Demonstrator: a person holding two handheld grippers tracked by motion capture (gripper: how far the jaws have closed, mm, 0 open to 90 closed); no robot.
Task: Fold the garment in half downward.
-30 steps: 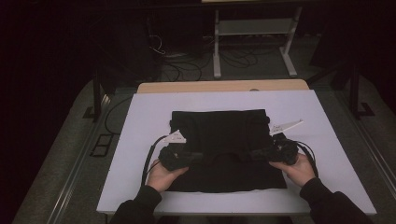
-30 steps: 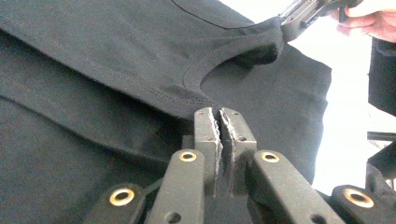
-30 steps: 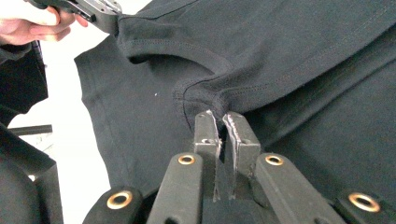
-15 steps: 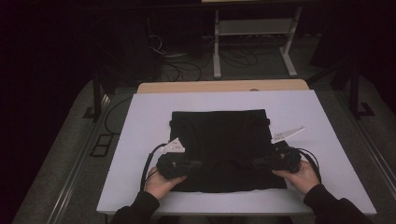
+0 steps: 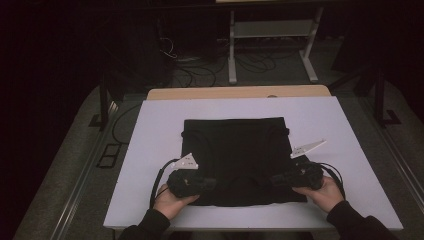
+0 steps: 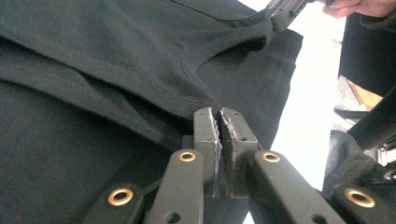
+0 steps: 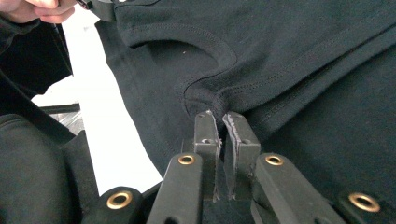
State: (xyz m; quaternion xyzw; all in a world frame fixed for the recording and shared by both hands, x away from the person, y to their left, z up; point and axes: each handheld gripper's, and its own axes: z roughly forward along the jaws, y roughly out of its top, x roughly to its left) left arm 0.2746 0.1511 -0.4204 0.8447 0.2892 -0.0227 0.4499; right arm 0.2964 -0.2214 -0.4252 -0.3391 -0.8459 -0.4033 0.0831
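Observation:
A black T-shirt [image 5: 235,145] lies spread on the white table [image 5: 150,130]. My left gripper [image 5: 212,184] is at its near left part and my right gripper [image 5: 274,181] at its near right part, each held by a hand. In the left gripper view, my left gripper [image 6: 221,112] is shut on a fold of the shirt [image 6: 93,70] beside the neckline [image 6: 219,42]. In the right gripper view, my right gripper [image 7: 220,115] is shut on bunched cloth of the shirt [image 7: 303,56] at the other side of the collar.
White table margin [image 5: 350,150] runs all around the shirt. A wooden board [image 5: 240,92] lies along the table's far edge. Beyond it, a metal stand [image 5: 270,30] and cables [image 5: 200,70] are on the dark floor.
Both grippers have moved toward the table's near edge, drawing the gripped collar part of the shirt with them. The far edge of the shirt has stayed put.

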